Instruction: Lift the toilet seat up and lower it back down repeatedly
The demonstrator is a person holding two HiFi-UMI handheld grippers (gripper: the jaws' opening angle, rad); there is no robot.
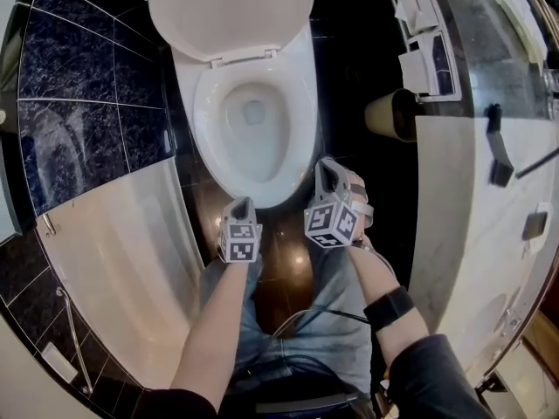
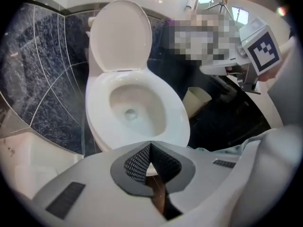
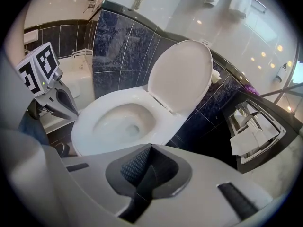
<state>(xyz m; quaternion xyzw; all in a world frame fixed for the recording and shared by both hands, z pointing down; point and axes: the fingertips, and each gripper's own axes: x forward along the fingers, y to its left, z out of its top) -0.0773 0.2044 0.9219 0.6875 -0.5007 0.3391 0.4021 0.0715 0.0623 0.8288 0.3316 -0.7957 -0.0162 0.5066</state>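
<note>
The white toilet seat (image 1: 203,119) lies down on the bowl, and the lid (image 1: 229,11) stands raised behind it. My left gripper (image 1: 240,203) hovers just before the seat's front rim, shut and holding nothing. Slightly right of it, over the rim's front right edge, my right gripper (image 1: 325,166) is also shut and empty. In the left gripper view the closed tips (image 2: 150,144) point at the seat (image 2: 176,113) with the lid (image 2: 120,34) beyond. In the right gripper view the closed tips (image 3: 151,146) sit just short of the seat (image 3: 163,118) and the lid (image 3: 182,74).
A white bathtub (image 1: 122,251) runs along the left below dark tiled wall. A tan bin (image 1: 391,113) stands right of the bowl by a pale counter (image 1: 463,208) and a paper holder (image 1: 424,55). The person's jeans-clad legs (image 1: 336,321) fill the floor before the toilet.
</note>
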